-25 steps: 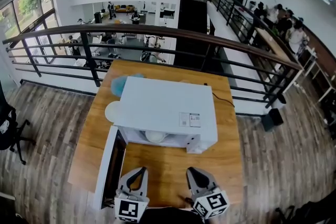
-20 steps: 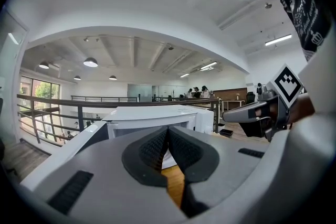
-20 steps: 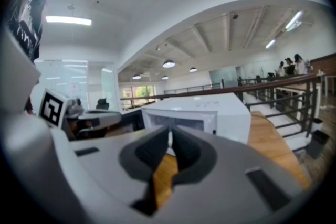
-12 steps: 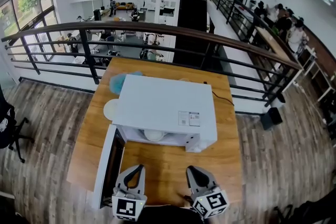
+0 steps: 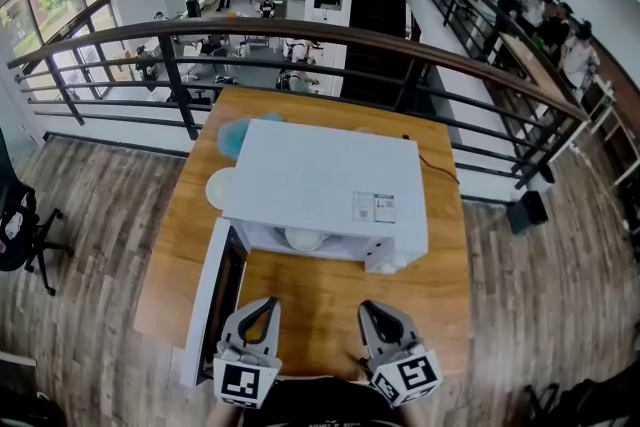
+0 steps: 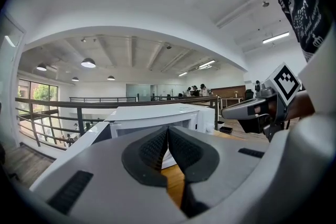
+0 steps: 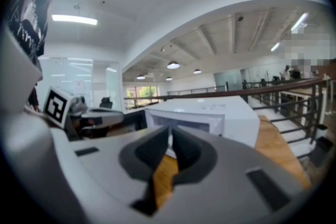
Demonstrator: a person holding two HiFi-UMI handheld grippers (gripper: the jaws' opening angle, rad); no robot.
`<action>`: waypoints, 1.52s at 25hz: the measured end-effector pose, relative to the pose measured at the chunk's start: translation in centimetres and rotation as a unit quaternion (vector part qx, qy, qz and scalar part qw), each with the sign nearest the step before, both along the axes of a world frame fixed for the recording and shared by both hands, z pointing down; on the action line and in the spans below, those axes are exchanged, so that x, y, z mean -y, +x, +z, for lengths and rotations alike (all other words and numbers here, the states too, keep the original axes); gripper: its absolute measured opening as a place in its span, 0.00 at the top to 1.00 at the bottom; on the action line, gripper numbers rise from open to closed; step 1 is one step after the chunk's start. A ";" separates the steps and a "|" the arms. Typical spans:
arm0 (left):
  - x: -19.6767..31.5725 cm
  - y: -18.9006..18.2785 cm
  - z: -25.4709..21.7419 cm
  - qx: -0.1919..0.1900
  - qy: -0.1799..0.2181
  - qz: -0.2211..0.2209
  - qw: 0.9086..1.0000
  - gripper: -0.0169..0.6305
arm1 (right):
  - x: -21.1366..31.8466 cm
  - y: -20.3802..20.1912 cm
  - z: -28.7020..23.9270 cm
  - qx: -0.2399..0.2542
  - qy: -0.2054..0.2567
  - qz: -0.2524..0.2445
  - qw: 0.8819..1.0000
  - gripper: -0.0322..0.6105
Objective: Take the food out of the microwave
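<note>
nothing has shifted; microwave lies crosswise, door swung open leftward.

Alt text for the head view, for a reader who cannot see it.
A white microwave sits on a wooden table, its door swung open to the left, a white dish inside. The left gripper and right gripper, both shut and empty, hover near the table's front edge.

Smooth matt microwave, glossy wooden table
</note>
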State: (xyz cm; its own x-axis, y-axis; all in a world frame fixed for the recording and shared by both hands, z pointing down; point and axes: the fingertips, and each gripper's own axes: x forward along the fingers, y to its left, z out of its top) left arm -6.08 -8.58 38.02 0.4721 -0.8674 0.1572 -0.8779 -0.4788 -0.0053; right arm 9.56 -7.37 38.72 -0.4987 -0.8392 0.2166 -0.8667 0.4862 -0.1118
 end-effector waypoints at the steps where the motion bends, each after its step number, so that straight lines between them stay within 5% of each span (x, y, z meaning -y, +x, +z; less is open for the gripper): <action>1: 0.1 -0.2 0.0 -0.003 -0.002 -0.004 1.000 0.92 | 0.0 -0.2 0.0 -0.006 0.003 -0.006 1.000 0.89; 4: 0.5 -0.5 0.1 -0.014 -0.016 -0.003 1.000 0.92 | 0.0 -0.9 0.0 -0.021 0.009 -0.020 1.000 0.89; 8: 1.6 0.3 1.1 0.008 -0.034 0.033 0.999 0.73 | 0.7 -1.6 0.2 -0.033 0.011 -0.037 0.999 0.83; 15: 4.2 2.4 2.4 0.056 -0.027 0.085 0.994 0.66 | 3.0 -2.1 2.0 -0.066 0.003 -0.056 0.996 0.73; 27: 8.9 2.9 7.8 0.119 -0.061 0.089 0.987 0.55 | 7.0 -3.7 5.5 -0.113 -0.030 -0.099 0.988 0.63; 38: 11.6 3.1 13.3 0.157 -0.114 0.114 0.974 0.52 | 10.1 -4.2 8.5 -0.178 -0.015 -0.072 0.981 0.62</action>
